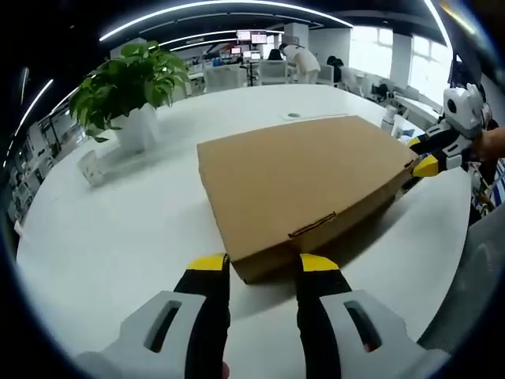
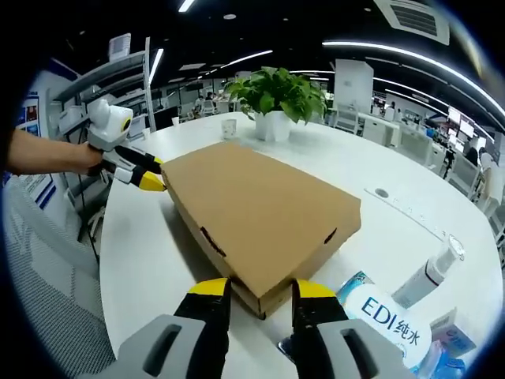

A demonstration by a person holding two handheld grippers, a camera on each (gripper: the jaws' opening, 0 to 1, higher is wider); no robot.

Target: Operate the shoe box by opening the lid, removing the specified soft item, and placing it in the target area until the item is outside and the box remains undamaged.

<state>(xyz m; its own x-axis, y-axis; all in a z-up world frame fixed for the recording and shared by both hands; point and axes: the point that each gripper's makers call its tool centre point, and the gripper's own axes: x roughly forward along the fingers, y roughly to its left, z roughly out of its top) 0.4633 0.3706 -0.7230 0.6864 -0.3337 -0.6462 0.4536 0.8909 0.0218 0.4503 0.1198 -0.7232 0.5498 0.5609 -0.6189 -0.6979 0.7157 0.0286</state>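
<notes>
A flat brown cardboard shoe box (image 1: pixel 304 178) lies on the white table (image 1: pixel 118 237) with its lid closed; a tab is tucked into the front edge. In the left gripper view my left gripper (image 1: pixel 264 264) is open, its yellow tips either side of the box's near corner. My right gripper (image 1: pixel 420 155) shows at the box's far right corner. In the right gripper view the same box (image 2: pixel 252 201) runs away from me, and my right gripper (image 2: pixel 262 290) is open around its near corner. A hand holds my left gripper (image 2: pixel 151 172) at the box's far left corner.
A potted plant (image 1: pixel 130 87) (image 2: pixel 276 95) and a small white cup (image 1: pixel 91 167) stand beyond the box. A labelled water bottle (image 2: pixel 387 316), a spray bottle (image 2: pixel 430 272) and a blue pack (image 2: pixel 446 347) sit near my right gripper. A grey chair (image 2: pixel 47 260) stands beside the table edge.
</notes>
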